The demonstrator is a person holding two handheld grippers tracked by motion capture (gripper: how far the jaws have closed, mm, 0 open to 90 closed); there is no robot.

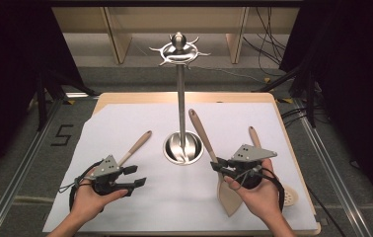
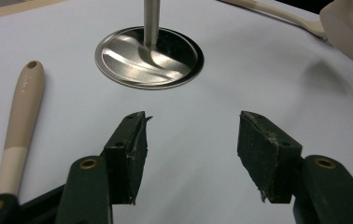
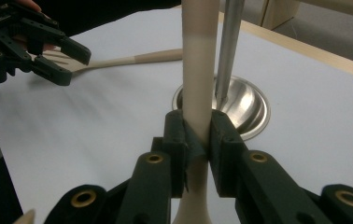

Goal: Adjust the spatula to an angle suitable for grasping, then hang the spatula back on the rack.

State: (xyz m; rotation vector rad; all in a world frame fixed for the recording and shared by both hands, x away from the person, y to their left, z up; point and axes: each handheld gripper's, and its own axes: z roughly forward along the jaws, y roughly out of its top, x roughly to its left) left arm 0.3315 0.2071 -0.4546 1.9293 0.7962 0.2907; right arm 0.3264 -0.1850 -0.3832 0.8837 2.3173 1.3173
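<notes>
Right claw [image 3: 197, 135] clamps spatula [image 1: 213, 157] mid-handle, right of centre frame, blade on tabletop [image 1: 174, 207]. Likely light, stiff, smooth; grip near blade steadier. Left claw [image 2: 191, 154] wide, empty.

Grey carpeted floor [image 1: 21, 148] beyond pale wooden table [image 1: 184, 97] under white sheet [image 1: 125, 118]. Black curtains [image 1: 7, 49] flanking; light wooden shelving [image 1: 115, 34] behind.

A black 5 [image 1: 62, 134] is marked on the grey floor left of the table [image 1: 184, 97].
</notes>
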